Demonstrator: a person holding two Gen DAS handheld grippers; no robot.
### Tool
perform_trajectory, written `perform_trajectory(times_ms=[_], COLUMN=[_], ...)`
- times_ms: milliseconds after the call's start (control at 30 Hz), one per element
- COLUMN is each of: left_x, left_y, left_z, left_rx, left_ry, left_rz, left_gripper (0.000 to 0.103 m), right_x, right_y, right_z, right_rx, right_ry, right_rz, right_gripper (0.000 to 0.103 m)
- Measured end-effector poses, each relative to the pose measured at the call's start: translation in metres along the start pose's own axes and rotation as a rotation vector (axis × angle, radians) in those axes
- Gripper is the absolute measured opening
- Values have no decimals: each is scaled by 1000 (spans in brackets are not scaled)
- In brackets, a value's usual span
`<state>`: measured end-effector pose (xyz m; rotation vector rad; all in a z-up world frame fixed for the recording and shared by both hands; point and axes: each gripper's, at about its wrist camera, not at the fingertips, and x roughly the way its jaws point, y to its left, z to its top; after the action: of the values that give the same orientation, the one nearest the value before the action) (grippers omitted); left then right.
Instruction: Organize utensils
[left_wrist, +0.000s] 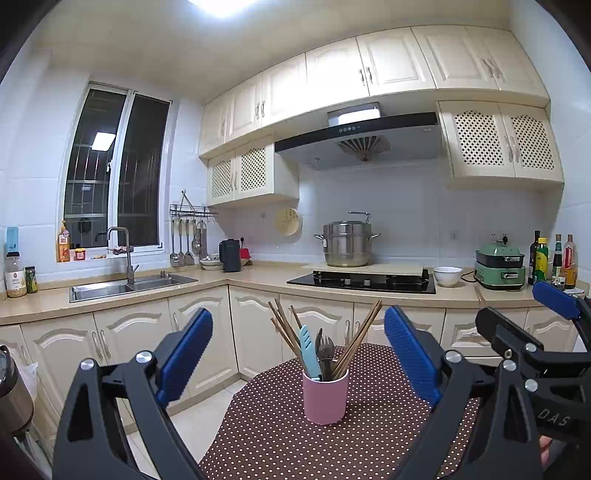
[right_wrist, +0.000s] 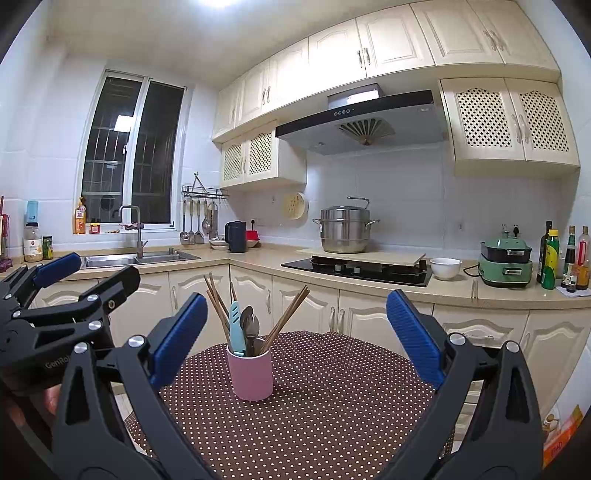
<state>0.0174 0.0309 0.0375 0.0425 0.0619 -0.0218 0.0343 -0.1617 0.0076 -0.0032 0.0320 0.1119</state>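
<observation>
A pink cup (left_wrist: 325, 398) (right_wrist: 250, 376) stands upright on a brown polka-dot table (left_wrist: 280, 435) (right_wrist: 332, 406). It holds several wooden chopsticks (left_wrist: 354, 345) (right_wrist: 288, 317), a light blue spatula (left_wrist: 309, 354) (right_wrist: 236, 325), a dark fork (left_wrist: 327, 354) and dark spoons (right_wrist: 249, 326). My left gripper (left_wrist: 299, 354) hangs open above the table, the cup seen between its blue pads, nothing held. My right gripper (right_wrist: 295, 339) is open too, empty, with the cup left of its centre. Each gripper shows at the edge of the other's view.
Behind the table runs an L-shaped counter with a sink (left_wrist: 125, 286) at left, a black hob (left_wrist: 364, 280) bearing a steel pot (left_wrist: 347, 243), a white bowl (left_wrist: 447, 276), a green cooker (left_wrist: 500, 267) and bottles (left_wrist: 554, 260) at right. Tiled floor (left_wrist: 207, 413) lies left of the table.
</observation>
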Motion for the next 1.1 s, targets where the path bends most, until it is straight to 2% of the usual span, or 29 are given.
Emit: perform_trajectory(times_ms=[1100], left_x=[6], left_y=[0], left_z=[-4], left_rx=[3], left_ry=[13], left_rz=[0], left_gripper=[92], right_x=[4], right_y=[0], right_z=[-5], right_rx=[12], right_ry=[10], right_rz=[3], right_gripper=[96])
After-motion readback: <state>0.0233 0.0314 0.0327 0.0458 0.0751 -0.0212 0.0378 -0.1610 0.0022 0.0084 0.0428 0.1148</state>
